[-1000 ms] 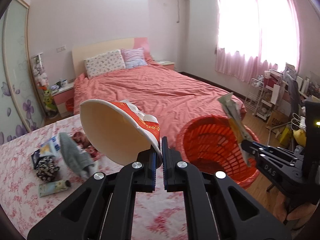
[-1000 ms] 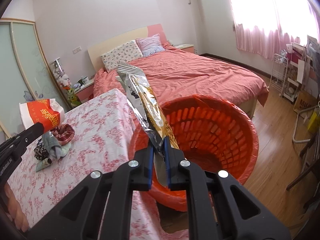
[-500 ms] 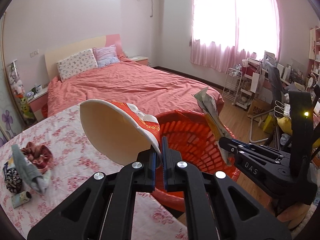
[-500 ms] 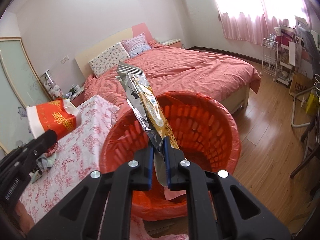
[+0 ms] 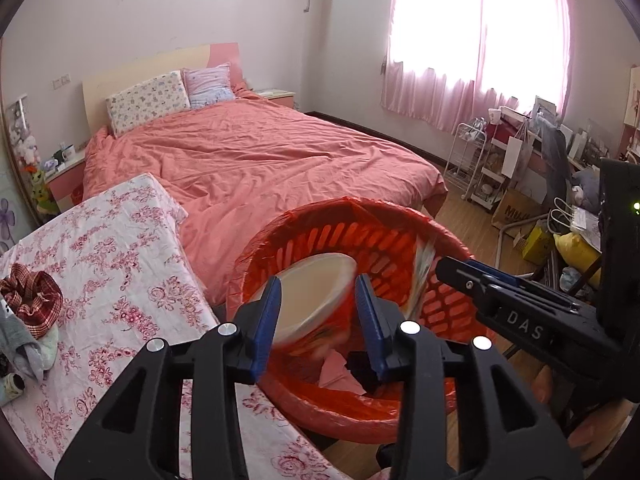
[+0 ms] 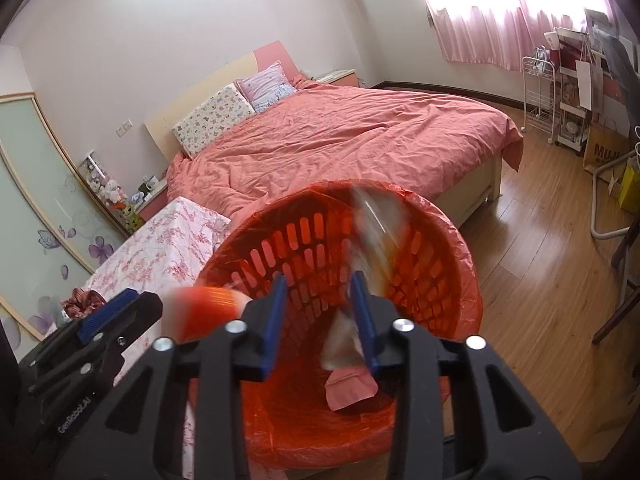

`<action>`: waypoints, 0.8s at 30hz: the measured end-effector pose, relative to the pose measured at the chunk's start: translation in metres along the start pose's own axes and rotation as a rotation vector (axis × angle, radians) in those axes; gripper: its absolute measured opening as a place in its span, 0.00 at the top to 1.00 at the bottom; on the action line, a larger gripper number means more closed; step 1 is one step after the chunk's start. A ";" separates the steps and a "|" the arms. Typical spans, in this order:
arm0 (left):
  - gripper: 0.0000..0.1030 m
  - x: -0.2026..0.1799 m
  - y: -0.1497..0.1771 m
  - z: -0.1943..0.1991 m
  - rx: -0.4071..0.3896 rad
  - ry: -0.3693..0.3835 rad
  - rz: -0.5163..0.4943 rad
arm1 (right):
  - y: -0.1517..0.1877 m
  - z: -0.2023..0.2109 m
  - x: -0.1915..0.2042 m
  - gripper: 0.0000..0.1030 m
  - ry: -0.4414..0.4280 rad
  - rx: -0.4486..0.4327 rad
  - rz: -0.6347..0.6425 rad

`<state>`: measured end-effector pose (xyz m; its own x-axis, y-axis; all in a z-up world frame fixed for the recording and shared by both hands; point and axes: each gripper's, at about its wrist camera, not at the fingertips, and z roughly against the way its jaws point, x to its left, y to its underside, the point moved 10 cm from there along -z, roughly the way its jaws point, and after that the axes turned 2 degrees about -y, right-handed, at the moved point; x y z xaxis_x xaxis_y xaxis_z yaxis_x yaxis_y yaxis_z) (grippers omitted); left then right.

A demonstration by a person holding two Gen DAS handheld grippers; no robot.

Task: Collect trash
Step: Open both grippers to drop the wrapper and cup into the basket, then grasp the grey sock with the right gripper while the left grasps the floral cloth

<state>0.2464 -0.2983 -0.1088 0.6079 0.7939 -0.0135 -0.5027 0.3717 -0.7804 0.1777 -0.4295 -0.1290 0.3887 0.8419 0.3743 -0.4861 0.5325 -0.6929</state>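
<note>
Left wrist view: left gripper (image 5: 318,320) jaws spread wide, empty, paper bowl (image 5: 316,296) blurred just ahead, inside red basket (image 5: 352,216) rim; right wrist view: right gripper (image 6: 320,320) likewise wide open, empty, foil wrapper (image 6: 376,240) blurred ahead over the basket's far wall.
</note>
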 end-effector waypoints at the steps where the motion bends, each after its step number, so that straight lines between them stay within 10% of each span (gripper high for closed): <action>1: 0.61 0.002 0.001 0.001 0.003 -0.005 0.002 | 0.000 -0.001 0.001 0.63 0.002 0.003 0.002; 24: 0.29 0.207 0.061 0.104 -0.003 -0.370 0.227 | 0.025 0.012 0.094 0.37 0.044 0.026 0.156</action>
<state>0.2775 -0.0611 -0.0943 0.2204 0.9746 0.0396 -0.5963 0.1667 -0.7853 0.1926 -0.3361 -0.1036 0.3410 0.9100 0.2358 -0.5627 0.3986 -0.7242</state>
